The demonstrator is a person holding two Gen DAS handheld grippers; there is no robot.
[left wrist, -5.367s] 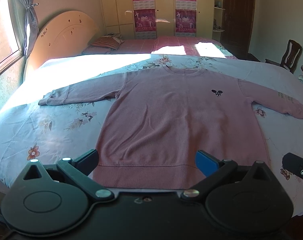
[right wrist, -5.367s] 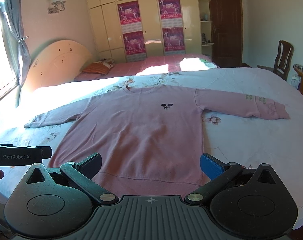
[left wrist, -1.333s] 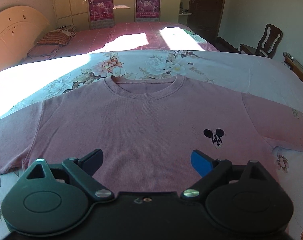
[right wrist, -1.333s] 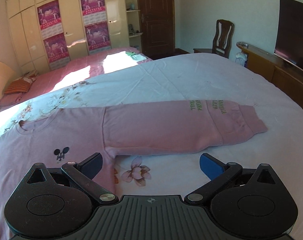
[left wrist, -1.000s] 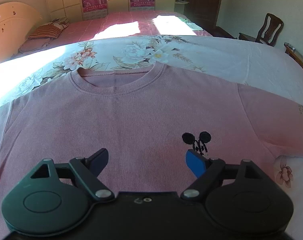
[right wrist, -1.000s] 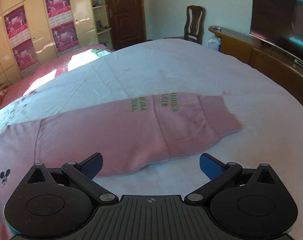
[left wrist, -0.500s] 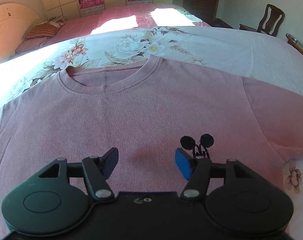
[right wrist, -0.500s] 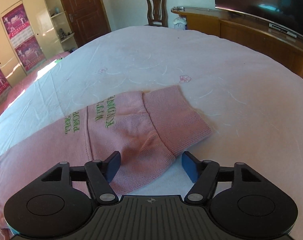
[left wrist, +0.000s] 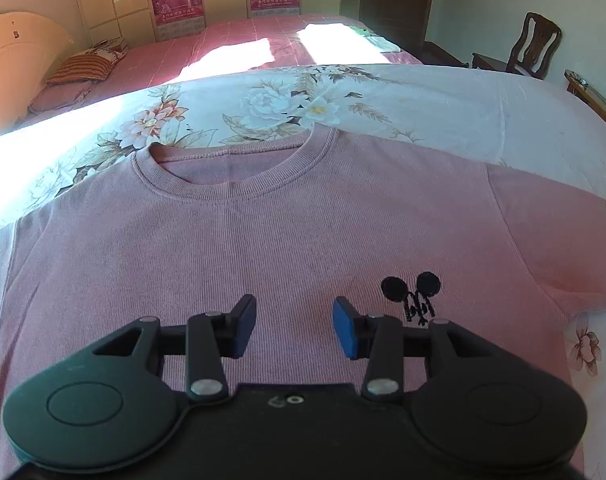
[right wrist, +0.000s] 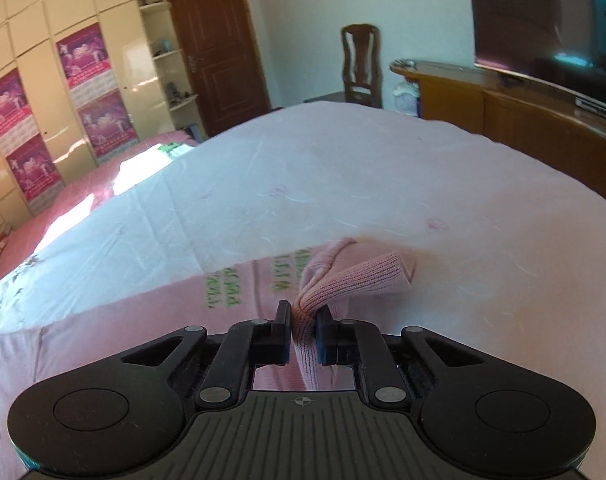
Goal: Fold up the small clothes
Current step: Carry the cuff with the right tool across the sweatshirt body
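Pink ribbed-knit sweater [left wrist: 287, 232] lies flat, front up, on the floral-print white bedspread [left wrist: 443, 108]; round neckline toward the far side, small black mouse-head motif [left wrist: 411, 294] on the chest. Its right sleeve [right wrist: 151, 320], with green lettering across it, stretches out over the plain pale part of the bedspread [right wrist: 383, 184].

Right gripper [right wrist: 304, 330]: jaws narrow, clamped on the ribbed cuff [right wrist: 355, 280] of that sleeve. Cuff bunched and lifted off the cover, fabric puckered where pinched.

Left gripper [left wrist: 294, 326]: jaws partly apart, blue pads showing, nothing between them. Low over the sweater's chest, mouse motif just beside its right finger. Whether the tips touch the knit I cannot tell.

Surface: cover smooth with faint creases, flowers clustered near the neckline, strong sun patch at the left edge.

Room: second bed with pink checked cover [left wrist: 239, 44] beyond, striped pillow [left wrist: 83, 66] by a cream curved headboard [left wrist: 11, 48]. Cream wardrobe doors with magenta posters [right wrist: 99, 92], dark brown wooden door [right wrist: 219, 48], wooden chair [right wrist: 361, 66], wooden cabinet [right wrist: 523, 120] under a dark television screen [right wrist: 551, 20].
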